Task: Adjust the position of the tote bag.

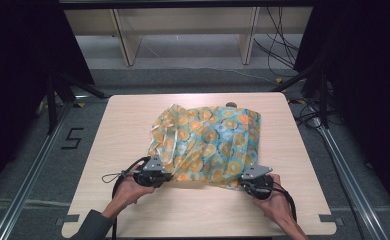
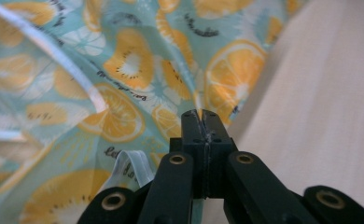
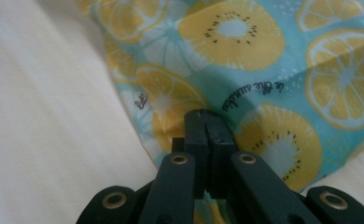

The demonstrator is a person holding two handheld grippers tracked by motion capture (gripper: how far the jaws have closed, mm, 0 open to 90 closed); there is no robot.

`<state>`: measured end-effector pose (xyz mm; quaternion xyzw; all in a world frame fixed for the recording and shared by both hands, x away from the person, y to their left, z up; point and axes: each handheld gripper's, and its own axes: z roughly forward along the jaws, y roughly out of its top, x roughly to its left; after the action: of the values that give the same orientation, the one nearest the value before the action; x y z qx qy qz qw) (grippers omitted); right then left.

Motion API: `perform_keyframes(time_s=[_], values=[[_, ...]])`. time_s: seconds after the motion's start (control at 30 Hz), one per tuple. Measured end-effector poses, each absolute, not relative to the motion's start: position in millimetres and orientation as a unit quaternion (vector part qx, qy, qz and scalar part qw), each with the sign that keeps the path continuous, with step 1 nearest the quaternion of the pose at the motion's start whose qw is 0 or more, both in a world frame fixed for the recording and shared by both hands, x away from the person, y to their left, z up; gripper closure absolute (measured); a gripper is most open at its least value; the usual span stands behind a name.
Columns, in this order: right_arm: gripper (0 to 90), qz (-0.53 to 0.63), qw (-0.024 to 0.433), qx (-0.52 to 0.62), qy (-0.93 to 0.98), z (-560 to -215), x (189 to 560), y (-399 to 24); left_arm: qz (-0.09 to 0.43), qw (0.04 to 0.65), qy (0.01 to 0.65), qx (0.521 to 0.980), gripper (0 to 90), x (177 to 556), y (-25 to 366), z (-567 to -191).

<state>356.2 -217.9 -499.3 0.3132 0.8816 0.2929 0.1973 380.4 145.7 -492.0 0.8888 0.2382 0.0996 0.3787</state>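
A turquoise cloth (image 1: 208,145) printed with orange citrus slices lies crumpled on the light wooden table (image 1: 123,130). My left gripper (image 1: 169,176) is at the cloth's near left edge, shut on the fabric. In the left gripper view the jaws (image 2: 201,113) are pressed together with the cloth (image 2: 124,70) pinched between them and a white hem strip (image 2: 129,170) beside them. My right gripper (image 1: 247,181) holds the near right edge. In the right gripper view the jaws (image 3: 205,114) are closed on the cloth (image 3: 245,56).
The table's near strip (image 1: 198,210) in front of the cloth is bare wood. Black posts (image 1: 50,100) and metal rails (image 1: 30,170) flank the table. Cables (image 1: 278,45) lie on the floor beyond the far right corner. A wooden frame (image 1: 128,40) stands at the back.
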Motion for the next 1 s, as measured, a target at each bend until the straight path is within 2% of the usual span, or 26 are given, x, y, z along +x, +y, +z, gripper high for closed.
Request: perform_keyframes(time_s=[0.27,0.63,0.77,1.0], values=[[90.0,0.270,0.228,0.351,0.867,-498.6,403.1,-243.2,0.053,0.403,0.209,0.889,89.4,356.2,107.1,-495.6],[88.7,0.251,0.257,0.376,0.854,-496.2,462.7,-252.4,0.037,0.401,0.178,0.898,89.3,356.1,39.3,-495.4],[87.9,0.279,0.249,0.388,0.843,-487.5,462.3,-259.4,0.033,0.401,0.167,0.900,89.3,356.9,15.4,-498.6],[85.8,0.337,0.241,0.359,0.836,-456.4,433.0,-253.8,0.039,0.399,0.161,0.902,88.4,355.3,-20.4,-500.3]])
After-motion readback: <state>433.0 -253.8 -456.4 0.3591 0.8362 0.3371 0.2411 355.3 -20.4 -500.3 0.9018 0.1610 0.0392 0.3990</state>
